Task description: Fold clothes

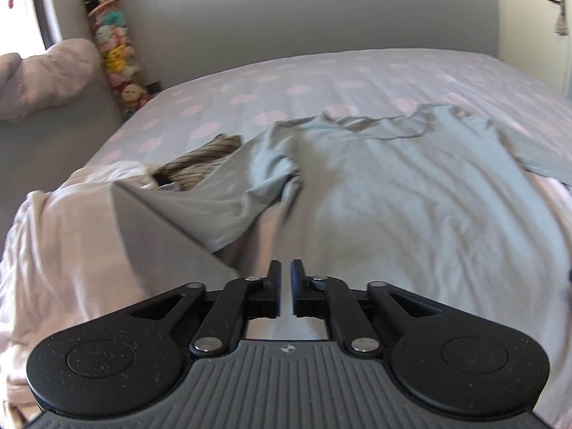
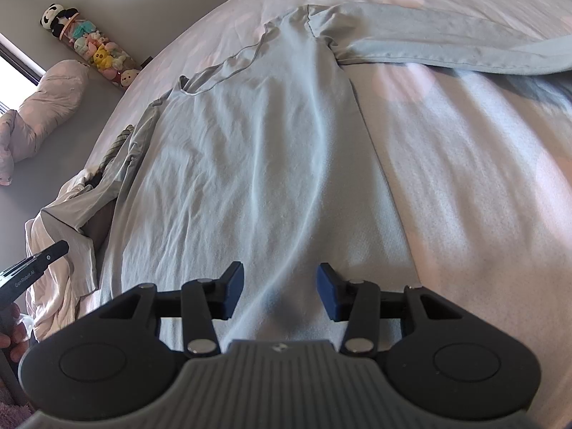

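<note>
A light blue long-sleeved shirt (image 1: 375, 186) (image 2: 250, 164) lies spread flat on the bed, neckline away from me. One sleeve (image 1: 246, 186) lies crumpled toward the bed's left edge. The other sleeve (image 2: 447, 46) stretches out to the right. My left gripper (image 1: 285, 268) hovers over the shirt's lower left, its fingers a narrow slit apart with nothing between them. Its tip also shows at the left edge of the right wrist view, as the left gripper (image 2: 59, 248) held by a hand (image 2: 10, 339). My right gripper (image 2: 280, 275) stands open over the shirt's lower part, pads clear of the cloth.
The bed sheet (image 1: 286, 82) is grey with pink dots. A pale pink garment (image 1: 71, 243) and a striped one (image 1: 200, 164) are heaped at the bed's left edge. A tall tube of plush toys (image 1: 114, 46) and a pink bundle (image 1: 46, 75) stand by the wall.
</note>
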The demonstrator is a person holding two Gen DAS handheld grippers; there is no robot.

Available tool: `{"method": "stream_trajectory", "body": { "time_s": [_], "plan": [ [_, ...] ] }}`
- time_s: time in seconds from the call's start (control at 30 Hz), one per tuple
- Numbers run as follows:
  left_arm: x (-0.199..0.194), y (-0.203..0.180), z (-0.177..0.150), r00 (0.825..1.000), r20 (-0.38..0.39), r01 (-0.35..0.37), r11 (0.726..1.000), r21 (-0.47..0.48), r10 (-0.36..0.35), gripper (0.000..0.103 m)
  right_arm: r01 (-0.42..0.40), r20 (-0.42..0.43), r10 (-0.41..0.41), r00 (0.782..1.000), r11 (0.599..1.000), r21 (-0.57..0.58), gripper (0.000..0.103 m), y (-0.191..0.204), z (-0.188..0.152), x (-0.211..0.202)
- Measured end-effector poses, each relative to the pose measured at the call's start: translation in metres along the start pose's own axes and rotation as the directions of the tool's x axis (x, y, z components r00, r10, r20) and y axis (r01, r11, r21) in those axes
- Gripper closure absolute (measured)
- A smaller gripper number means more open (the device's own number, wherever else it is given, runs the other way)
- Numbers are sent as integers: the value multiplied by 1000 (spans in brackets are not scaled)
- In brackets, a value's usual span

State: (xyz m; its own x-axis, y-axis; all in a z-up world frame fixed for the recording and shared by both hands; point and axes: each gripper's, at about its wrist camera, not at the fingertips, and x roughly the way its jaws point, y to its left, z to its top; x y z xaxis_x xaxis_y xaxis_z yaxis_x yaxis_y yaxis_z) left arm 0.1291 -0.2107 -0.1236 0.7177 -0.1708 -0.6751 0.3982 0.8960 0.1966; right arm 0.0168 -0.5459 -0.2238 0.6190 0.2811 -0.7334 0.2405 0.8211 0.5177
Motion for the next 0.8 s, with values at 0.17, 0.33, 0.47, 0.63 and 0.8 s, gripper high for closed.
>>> {"method": "stream_trajectory", "body": {
  "time_s": [0.17,0.33,0.47,0.63,0.8],
  "plan": [
    [16,19,-7,988,-53,-147,988,-49,144,80,-3,-1,3,1000,1000,4,54,0,0,0],
    [37,36,-14,965,-116,-245,967,-65,236,63,-4,-2,4,1000,1000,6,54,0,0,0],
    [52,51,-19,951,-173,-277,956,-100,258,63,-4,-2,4,1000,1000,7,54,0,0,-1],
    [68,72,-25,925,-247,-332,929,-161,288,63,-4,-2,4,1000,1000,8,54,0,0,-1],
    [78,85,-32,919,-285,-338,914,-223,271,63,-1,-9,1,1000,1000,7,53,0,0,0]
  ]
}}
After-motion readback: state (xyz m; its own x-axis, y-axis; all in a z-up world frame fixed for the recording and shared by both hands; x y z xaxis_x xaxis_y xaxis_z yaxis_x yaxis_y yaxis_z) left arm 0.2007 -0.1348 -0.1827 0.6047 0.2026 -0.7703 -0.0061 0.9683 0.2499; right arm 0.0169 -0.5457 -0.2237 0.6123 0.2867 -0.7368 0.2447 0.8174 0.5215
